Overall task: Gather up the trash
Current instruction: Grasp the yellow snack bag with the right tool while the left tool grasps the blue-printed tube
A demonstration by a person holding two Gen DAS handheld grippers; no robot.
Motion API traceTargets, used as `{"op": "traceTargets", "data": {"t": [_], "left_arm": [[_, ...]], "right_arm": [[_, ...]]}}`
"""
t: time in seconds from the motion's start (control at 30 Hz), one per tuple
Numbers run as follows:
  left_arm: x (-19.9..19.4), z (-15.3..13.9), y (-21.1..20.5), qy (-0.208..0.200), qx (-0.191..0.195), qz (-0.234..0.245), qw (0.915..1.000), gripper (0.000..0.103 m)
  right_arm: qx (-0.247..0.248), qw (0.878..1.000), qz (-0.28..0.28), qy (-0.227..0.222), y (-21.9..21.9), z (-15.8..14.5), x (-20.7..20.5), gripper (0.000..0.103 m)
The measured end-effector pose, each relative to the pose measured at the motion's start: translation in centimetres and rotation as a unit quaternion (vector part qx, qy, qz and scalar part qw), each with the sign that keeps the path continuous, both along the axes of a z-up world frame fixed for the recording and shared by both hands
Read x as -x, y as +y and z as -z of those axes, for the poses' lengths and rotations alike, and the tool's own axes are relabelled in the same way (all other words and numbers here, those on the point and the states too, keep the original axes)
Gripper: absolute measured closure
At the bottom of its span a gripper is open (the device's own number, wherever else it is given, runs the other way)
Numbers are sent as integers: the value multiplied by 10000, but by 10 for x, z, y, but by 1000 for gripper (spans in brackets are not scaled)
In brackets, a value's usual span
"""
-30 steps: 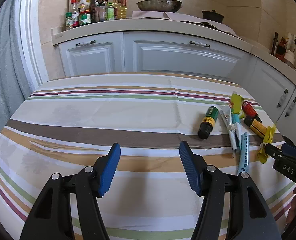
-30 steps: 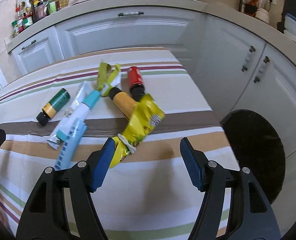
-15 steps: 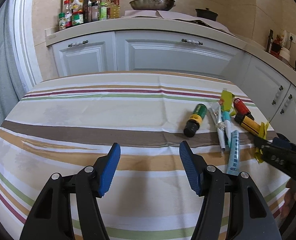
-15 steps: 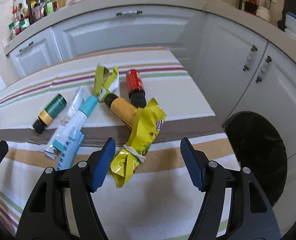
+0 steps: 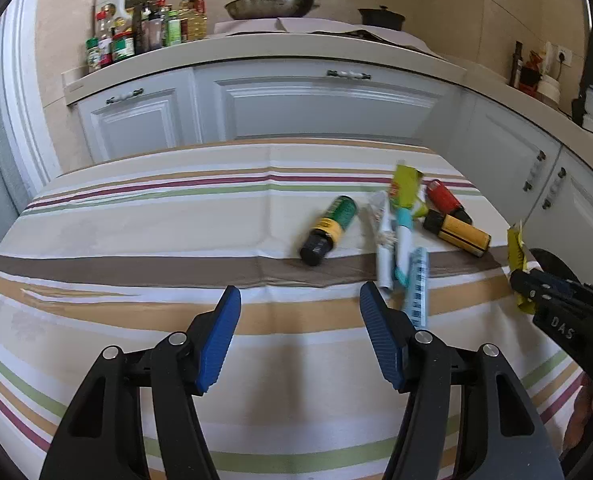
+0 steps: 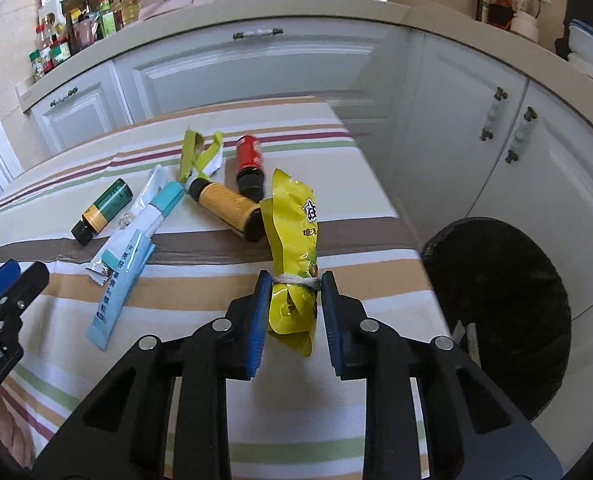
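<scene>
A yellow snack bag (image 6: 294, 220), tied with string at its waist, stands upright between the blue pads of my right gripper (image 6: 292, 292). The jaws are closing and the pads press on the bag's tied waist. In the left wrist view the same bag (image 5: 516, 248) sticks up from the right gripper (image 5: 524, 284) at the table's right edge. My left gripper (image 5: 300, 320) is open above the striped cloth with nothing between its fingers. More trash lies behind: a green bottle (image 6: 102, 210), a yellow bottle (image 6: 226, 204), a red bottle (image 6: 250, 162), a white and teal tube (image 6: 152, 208), a light blue box (image 6: 120, 280) and a green-yellow wrapper (image 6: 198, 152).
A black-lined bin (image 6: 500, 280) stands on the floor just right of the table (image 6: 336, 400). White kitchen cabinets (image 6: 256, 68) run behind and to the right. The counter holds spice bottles (image 5: 136, 36) and a wok (image 5: 272, 2). A hand (image 5: 592, 408) shows at the lower right.
My right gripper has closed onto the yellow snack bag, which went from lying tilted on the cloth to standing upright between the pads. The left gripper has drifted right, still open.
</scene>
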State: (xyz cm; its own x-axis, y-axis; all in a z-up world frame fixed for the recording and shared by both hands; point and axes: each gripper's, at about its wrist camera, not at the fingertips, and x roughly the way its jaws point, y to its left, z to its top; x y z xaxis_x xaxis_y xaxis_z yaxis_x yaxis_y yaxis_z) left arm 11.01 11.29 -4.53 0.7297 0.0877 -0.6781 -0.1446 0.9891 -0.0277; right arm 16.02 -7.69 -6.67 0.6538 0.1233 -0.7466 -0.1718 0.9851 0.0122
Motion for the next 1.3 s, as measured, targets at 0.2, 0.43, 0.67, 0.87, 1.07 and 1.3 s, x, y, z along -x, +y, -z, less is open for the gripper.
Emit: {"op": "traceTargets", "data": {"t": [0.2, 0.43, 0.67, 0.87, 1.07, 1.3], "left_arm": [[-3, 3, -25, 61, -23, 229, 9997, 42], [-17, 11, -46, 331, 57, 518, 9981, 42], [-27, 23, -52, 740, 168, 734, 9944, 61], [-25, 23, -57, 730, 74, 825, 9939, 81], [-20, 21, -56, 679, 168, 900, 9935, 84], [-4, 5, -57, 315, 163, 874, 9955, 85]], "right_arm": [[22, 9998, 82, -203, -23, -6, 8, 78], [-154, 9994, 139, -265, -44, -9, 11, 78], [-282, 9991, 133, -278, -54, -9, 12, 78], [-356, 9990, 120, -255, -57, -6, 13, 78], [-368, 9986, 91, -363, -58, -9, 18, 78], [-325, 9975, 54, -625, -60, -20, 31, 78]]}}
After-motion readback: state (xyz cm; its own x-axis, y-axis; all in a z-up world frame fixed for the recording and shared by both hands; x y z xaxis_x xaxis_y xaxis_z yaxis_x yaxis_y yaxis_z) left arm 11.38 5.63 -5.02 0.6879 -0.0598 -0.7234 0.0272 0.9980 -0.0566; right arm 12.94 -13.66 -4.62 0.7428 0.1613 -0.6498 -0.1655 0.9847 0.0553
